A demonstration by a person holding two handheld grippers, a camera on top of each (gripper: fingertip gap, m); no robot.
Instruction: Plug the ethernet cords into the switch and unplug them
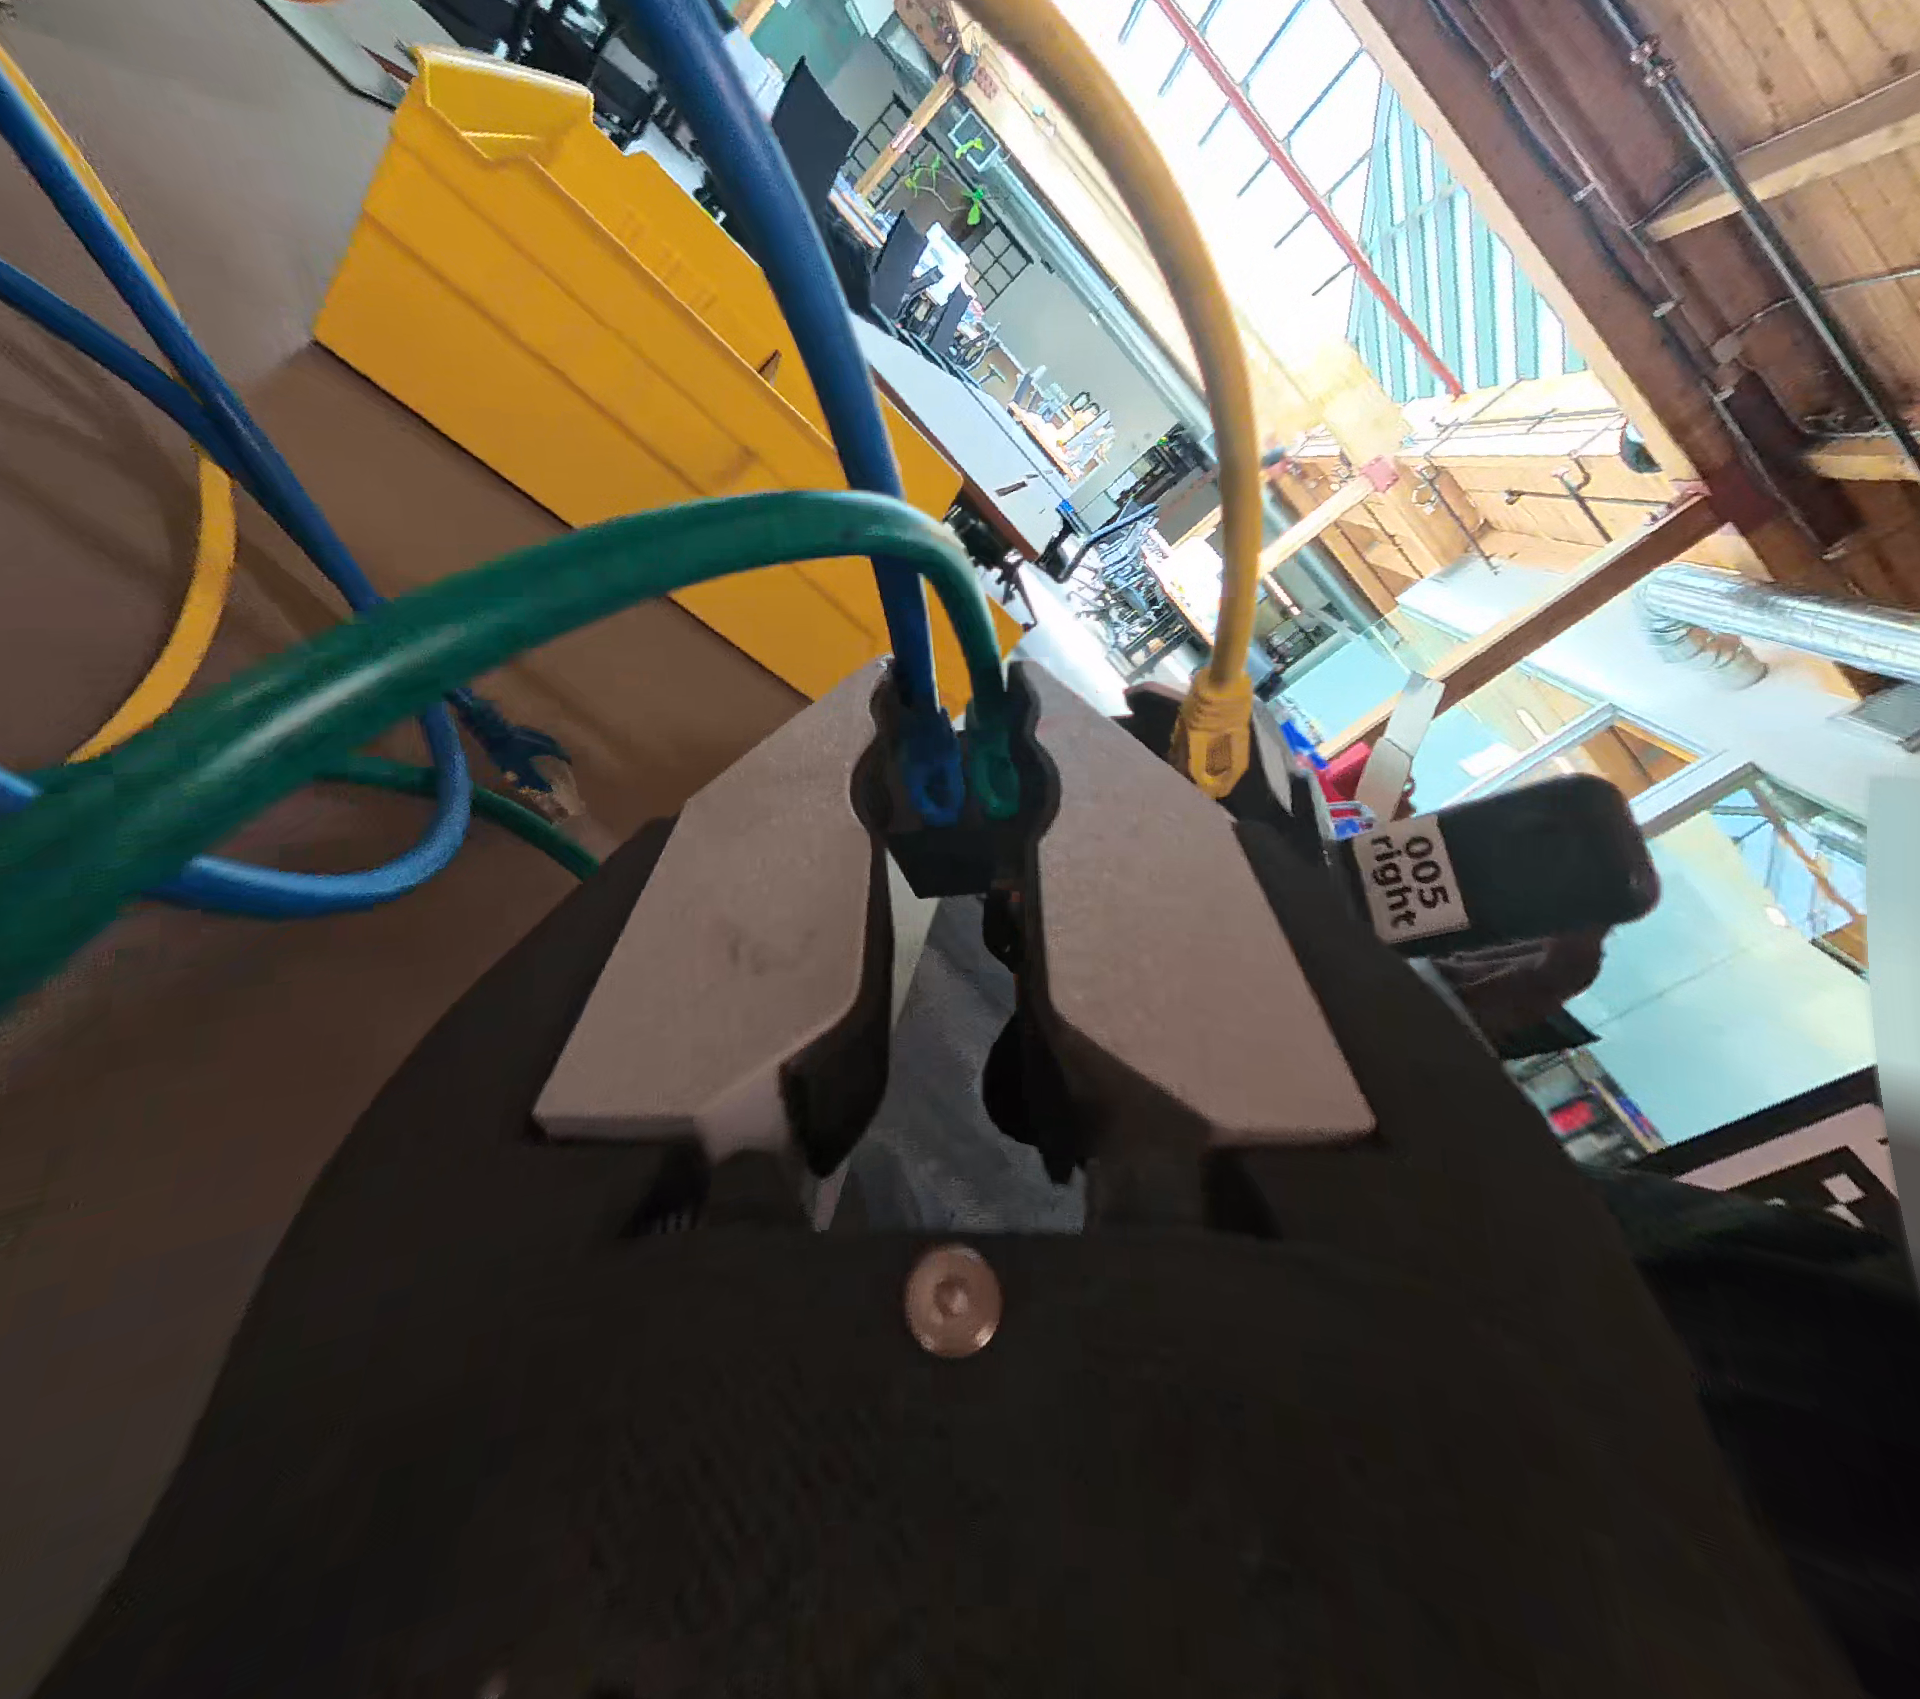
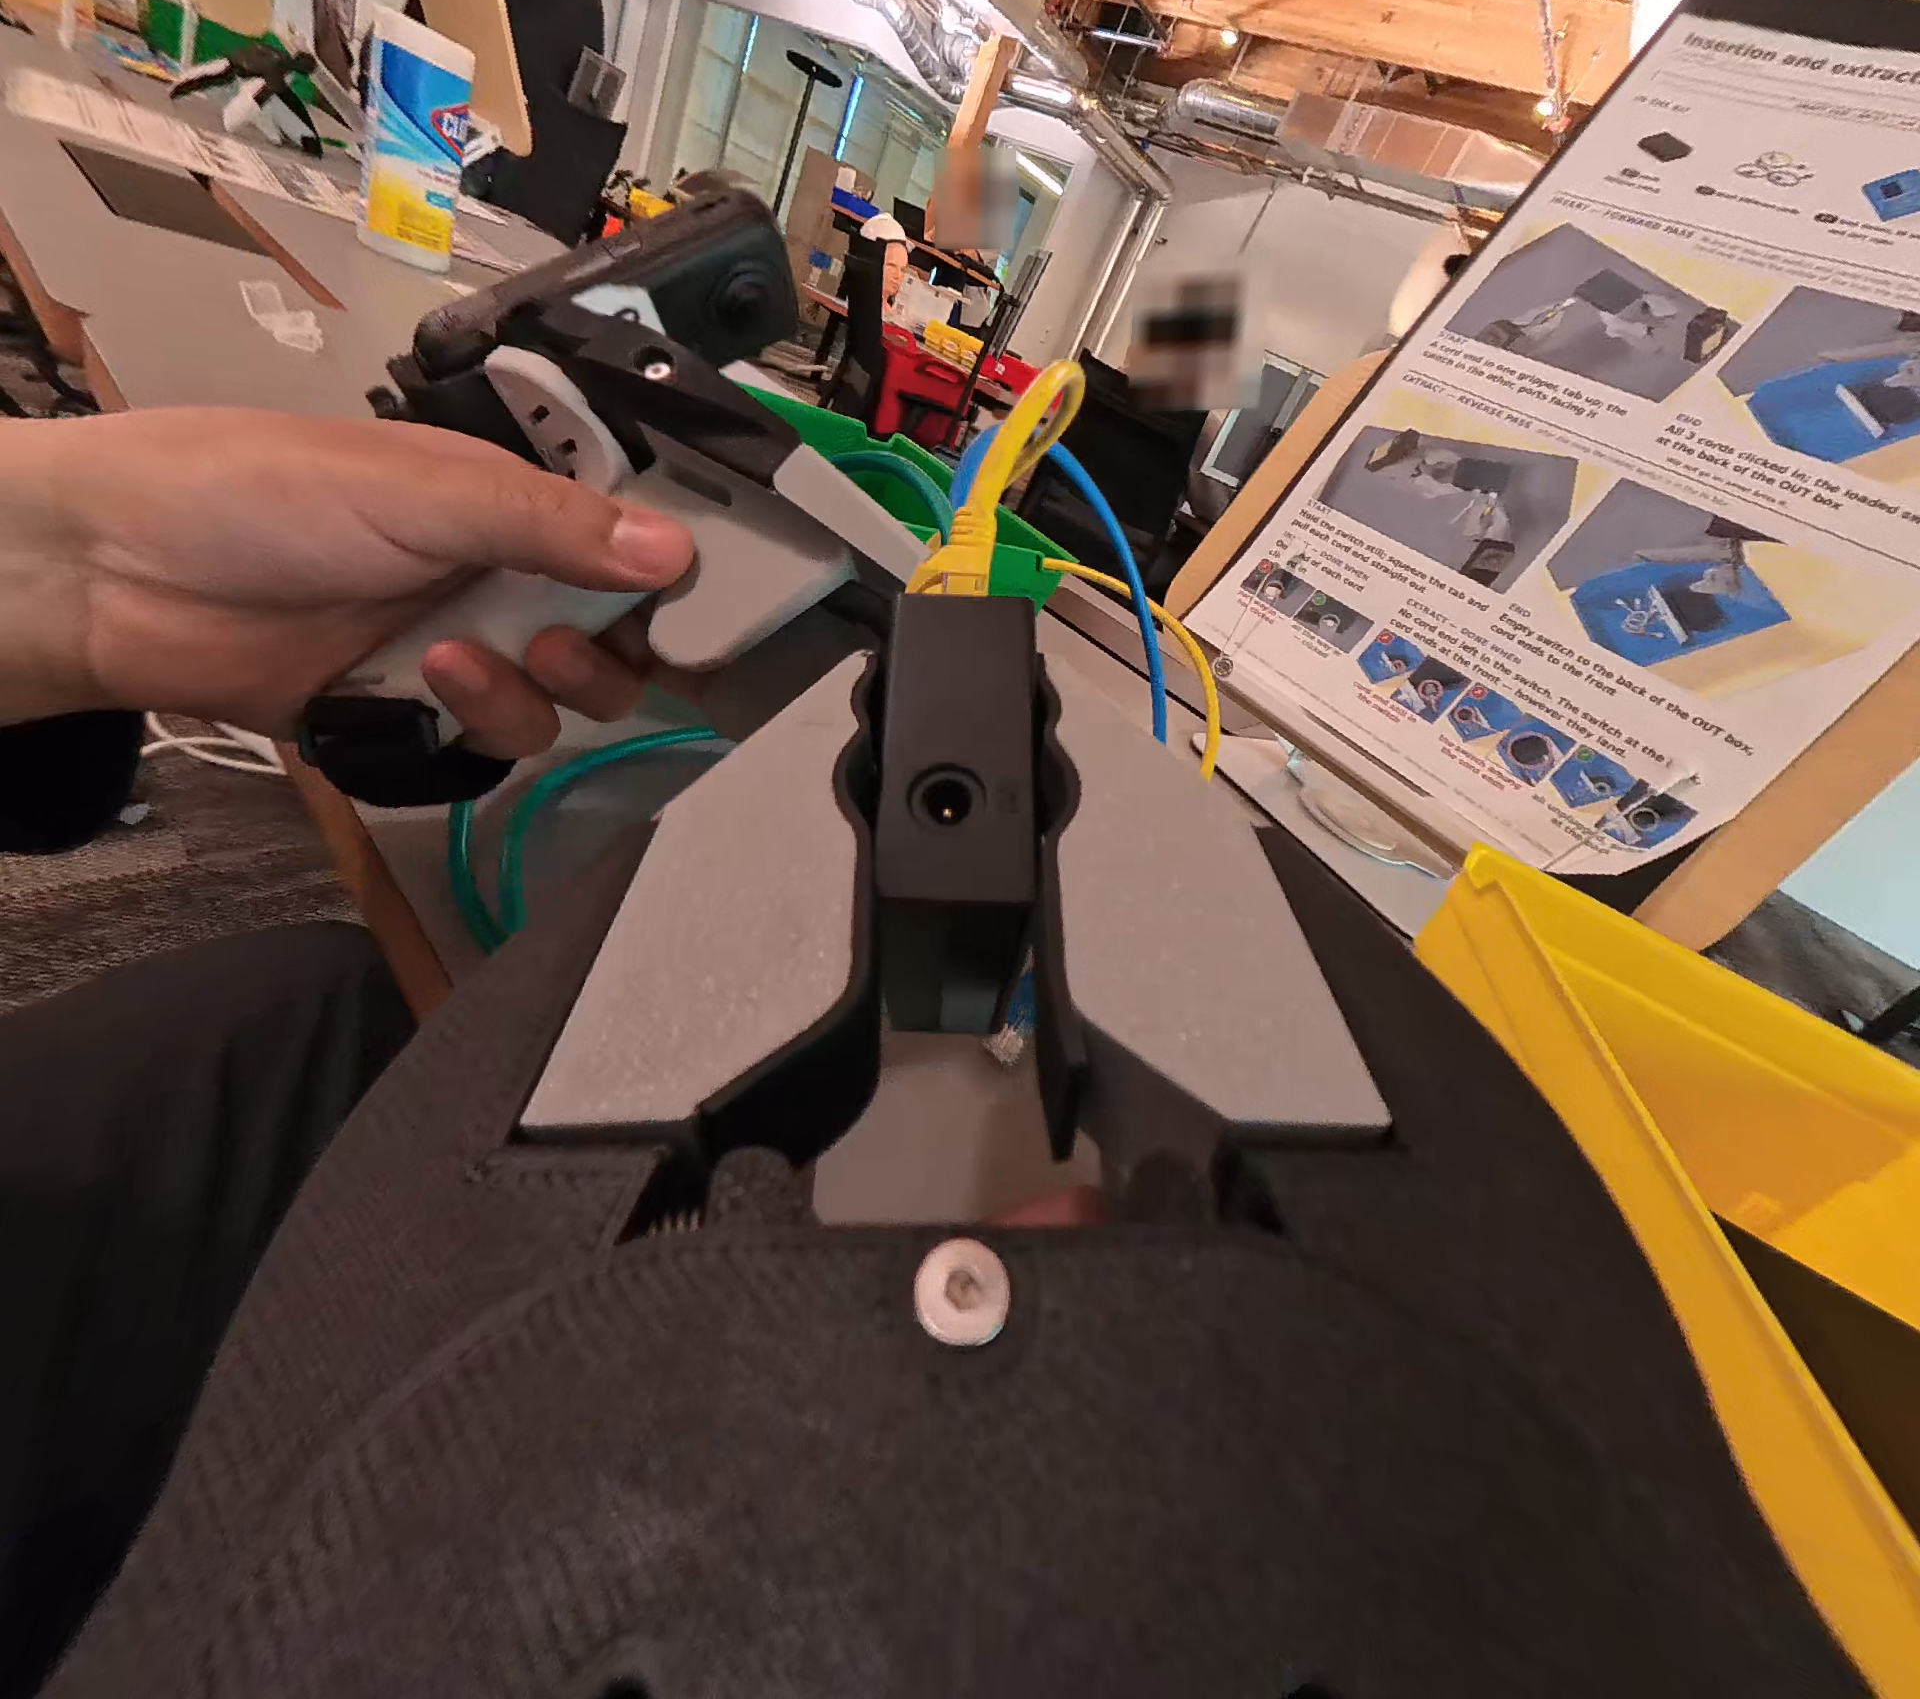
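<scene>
1. Black plastic, small and boxy: the switch (image 2: 956, 776) should be light and rigid, with smooth sides that could slip. Hold it by its flat side walls, clear of the port face.
2. Your right gripper (image 2: 954, 693) does just that. Its fingers are drawn in to the width of the switch and clamp it on both sides, lifted off the table (image 1: 156, 143), round power socket facing the camera.
3. Your left gripper (image 1: 956, 714) is narrowed to a slim gap at the port face of the switch and pinches the plug boots (image 1: 961, 776), one blue and one green, side by side.
4. Judge the cords soft and springy, the plugs stiff with a fragile latch tab. Take hold on a boot, never on the cable.
5. Count three cords looping away from the switch: blue cord (image 1: 727, 122), green cord (image 1: 520, 610), yellow cord (image 1: 1143, 122).
6. One yellow plug (image 2: 961, 553) sits at the port face just beside the gripped boots; I cannot tell whether it is fully seated.
7. One loose blue plug (image 1: 520, 756) lies on the table, well apart from the switch.
8. One hand (image 2: 260, 569) shows, holding the left gripper.
9. Farther from the switch: one yellow bin (image 1: 582, 299), one green bin (image 2: 831, 444), one instruction sheet (image 2: 1610, 454).
</scene>
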